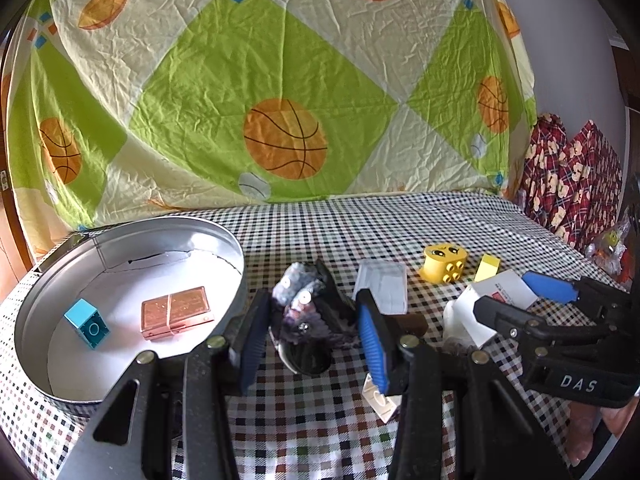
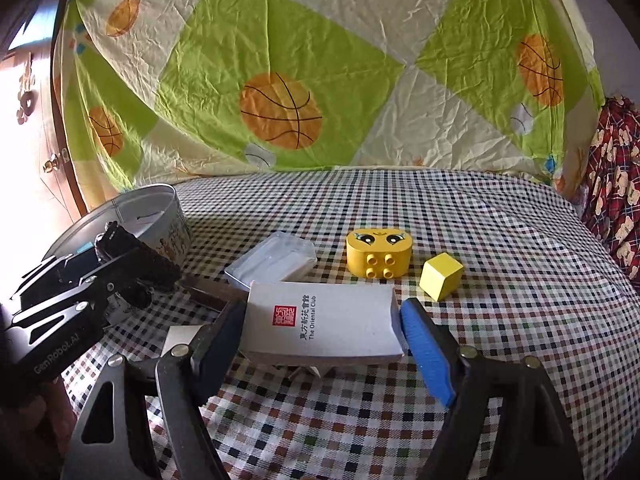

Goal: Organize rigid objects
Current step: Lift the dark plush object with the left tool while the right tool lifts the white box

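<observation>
Two pieces already lie inside the round metal tin (image 1: 240,256) at the desk's left edge: a blue block (image 1: 87,323) and a copper-coloured case (image 1: 176,312), both on the white liner. By my reckoning the sorting is well short of half done, since more remains outside on the checked cloth (image 2: 500,240).

Still out: a dark fuzzy toy with googly eyes (image 1: 304,304), a clear plastic box (image 2: 272,262), a yellow face block (image 2: 379,252), a yellow cube (image 2: 441,276), a white printed carton (image 2: 320,326), and a small white brick (image 1: 380,398) near the front edge. A brown flat piece (image 2: 214,294) peeks out beside the carton; what it is I cannot tell.

The left gripper (image 1: 314,330) points along the cloth just beside the tin's wall. Its jaws stand spread on either side of the toy, apparently not yet pressing it, though the left pad lies very near the fur.

The right gripper (image 2: 322,338) sits to its right, nearer the middle of the desk, levelled at the carton. Its jaws bracket the carton's two short ends, both pads at or just against the cardboard; whether they are truly squeezing I cannot tell. The carton seems tilted up slightly, with something pale under its front edge.
</observation>
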Demonstrator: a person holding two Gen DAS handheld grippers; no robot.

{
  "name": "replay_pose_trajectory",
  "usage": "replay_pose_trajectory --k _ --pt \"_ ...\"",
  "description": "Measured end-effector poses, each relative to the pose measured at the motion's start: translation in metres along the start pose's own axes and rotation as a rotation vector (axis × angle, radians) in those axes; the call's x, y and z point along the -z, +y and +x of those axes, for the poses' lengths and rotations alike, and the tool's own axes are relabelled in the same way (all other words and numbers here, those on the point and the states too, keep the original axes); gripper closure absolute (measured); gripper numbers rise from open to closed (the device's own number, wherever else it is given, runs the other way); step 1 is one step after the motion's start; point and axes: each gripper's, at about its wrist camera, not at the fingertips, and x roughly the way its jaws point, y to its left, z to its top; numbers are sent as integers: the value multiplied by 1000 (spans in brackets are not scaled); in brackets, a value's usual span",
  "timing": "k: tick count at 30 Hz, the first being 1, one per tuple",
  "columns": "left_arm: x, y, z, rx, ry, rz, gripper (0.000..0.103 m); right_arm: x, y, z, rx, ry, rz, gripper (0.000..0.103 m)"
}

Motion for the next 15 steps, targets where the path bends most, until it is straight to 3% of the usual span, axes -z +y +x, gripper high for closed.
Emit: replay_pose_trajectory --k 15 --pt "0 2 -14 -25 -74 -5 60 0 6 -20 41 -135 34 23"
